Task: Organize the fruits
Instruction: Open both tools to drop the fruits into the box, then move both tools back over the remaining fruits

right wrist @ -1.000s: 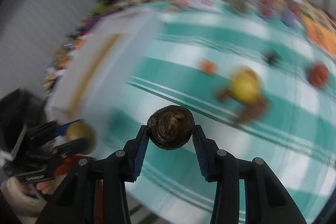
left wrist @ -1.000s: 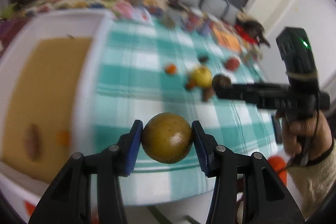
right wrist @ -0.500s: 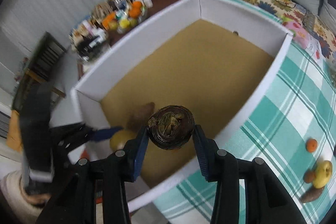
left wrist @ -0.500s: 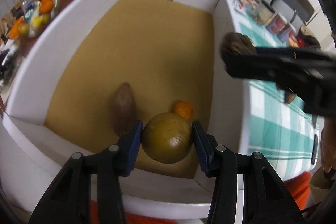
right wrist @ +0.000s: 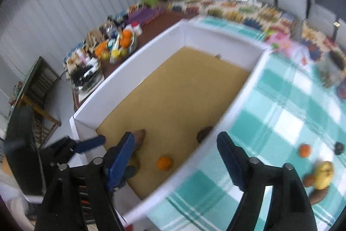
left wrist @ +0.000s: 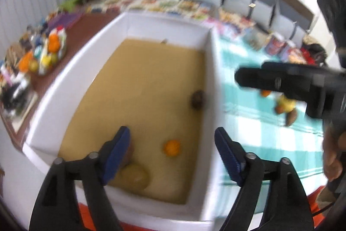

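A white box point(left wrist: 212, 70) with a tan floor holds a round olive-brown fruit point(left wrist: 134, 175), a small orange point(left wrist: 172, 147), a dark round fruit point(left wrist: 197, 99) by the right wall and a brown oblong fruit partly behind my left finger. My left gripper point(left wrist: 173, 155) is open and empty above the box's near end. My right gripper point(right wrist: 176, 157) is open and empty over the box's right wall point(right wrist: 233, 105); it also shows in the left wrist view point(left wrist: 281, 79). On the checked cloth lie a yellow fruit point(right wrist: 324, 174), a small orange point(right wrist: 305, 151) and brown fruits.
The teal checked cloth point(right wrist: 292, 114) covers the table right of the box. A bowl of fruit and bottles point(right wrist: 116, 44) stands on a dark table left of the box. Colourful items and cans line the far edge, before a grey sofa.
Both grippers have opened. The olive-brown fruit left the left gripper and the dark round fruit left the right gripper; both now lie in the box. The right gripper has drawn back towards the cloth.
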Motion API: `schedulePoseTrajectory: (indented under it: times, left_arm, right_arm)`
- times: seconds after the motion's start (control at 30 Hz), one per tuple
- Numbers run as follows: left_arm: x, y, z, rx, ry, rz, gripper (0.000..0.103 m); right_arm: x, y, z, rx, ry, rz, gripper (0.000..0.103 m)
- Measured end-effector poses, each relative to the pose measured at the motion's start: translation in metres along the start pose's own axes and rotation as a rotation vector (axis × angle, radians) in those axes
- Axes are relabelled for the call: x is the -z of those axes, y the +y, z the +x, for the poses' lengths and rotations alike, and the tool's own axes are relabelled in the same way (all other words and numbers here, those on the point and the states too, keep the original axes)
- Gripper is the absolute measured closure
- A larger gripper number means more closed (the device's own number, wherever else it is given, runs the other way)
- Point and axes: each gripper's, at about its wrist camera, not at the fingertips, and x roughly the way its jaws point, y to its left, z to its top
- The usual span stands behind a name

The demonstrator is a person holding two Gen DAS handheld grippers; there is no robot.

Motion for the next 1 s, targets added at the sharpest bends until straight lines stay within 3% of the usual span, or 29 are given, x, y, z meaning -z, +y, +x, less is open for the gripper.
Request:
schedulePoseTrajectory:
  times: [0.07,0.17,0.33,0.5,0.57,0.7,1.0]
  left_arm:
    - [-0.001,-0.028,-0.010,0.042,-0.042,0.041,0.018]
    - [0.004,-0.068,-0.006,0.116,-0.053,0.088,0.015]
    - [0.041,-0.149,0.044,0.211,0.021,0.176,0.014]
    - [0.078,-0.208,0.098,0.223,0.065,0.269,0.014]
    - [0.089,-0.226,0.114,0.211,0.080,0.306,0.014]
    - [0.094,-0.250,0.131,0.186,0.043,0.358,0.014]
    - [0.090,-0.259,0.161,0.133,0.037,0.341,0.013]
  right_arm:
    - [0.024,-0.022,-0.025,0.063,-0.050,0.015,0.009]
    - [0.075,-0.068,-0.053,0.170,-0.102,0.082,0.009]
    - [0.181,-0.162,-0.083,0.381,-0.138,0.280,0.008]
    - [0.271,-0.229,-0.095,0.588,-0.110,0.400,0.008]
    - [0.295,-0.246,-0.095,0.619,-0.108,0.449,0.008]
    - [0.316,-0.264,-0.093,0.664,-0.135,0.503,0.008]
    - [0.306,-0.282,-0.073,0.694,-0.111,0.485,0.008]
